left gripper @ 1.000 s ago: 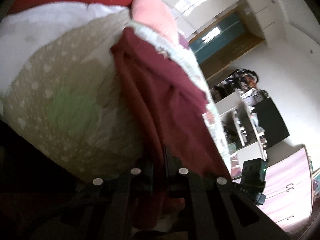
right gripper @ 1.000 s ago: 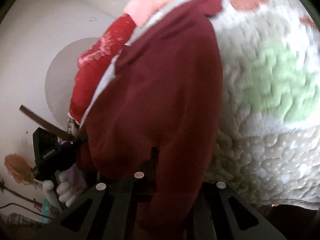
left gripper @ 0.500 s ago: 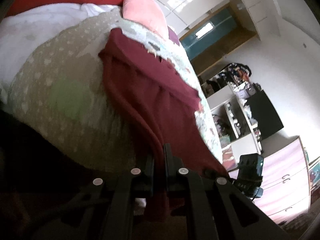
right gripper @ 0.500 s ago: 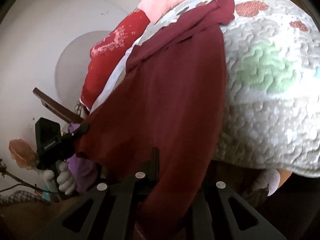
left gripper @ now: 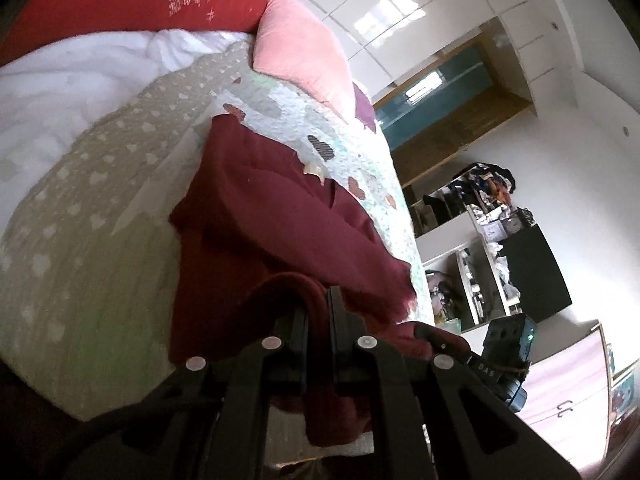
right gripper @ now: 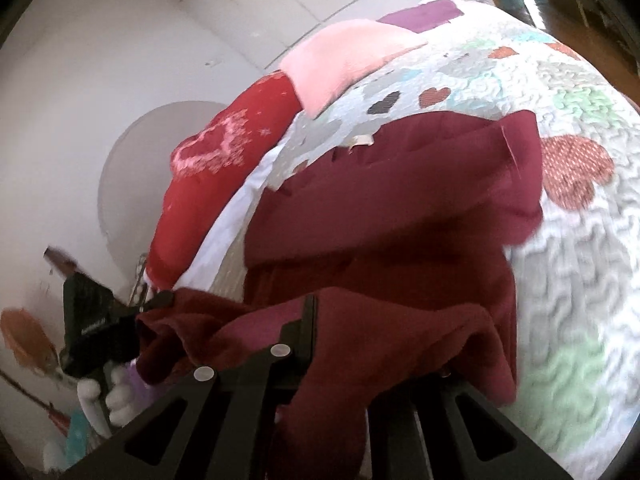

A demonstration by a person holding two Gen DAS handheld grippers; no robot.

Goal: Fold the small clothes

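One quilt [left gripper: 92,216], heart-patched, filling the left wrist frame's left and centre. Two pillows at upper left: one red pillow [left gripper: 120,0], one pink pillow [left gripper: 300,56]. One maroon garment [left gripper: 280,216] spread mid-frame, near edge lifted. Two grippers: left gripper [left gripper: 318,300] at lower centre, clenched on the garment's hem; right gripper [right gripper: 340,320], cloth draped over, seemingly pinching it.

Maroon garment [left gripper: 280,216] rumpled on quilt, near edge lifted.

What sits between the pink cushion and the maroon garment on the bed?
Only bare heart-patterned quilt separates the pink cushion from the maroon garment, in both wrist views.
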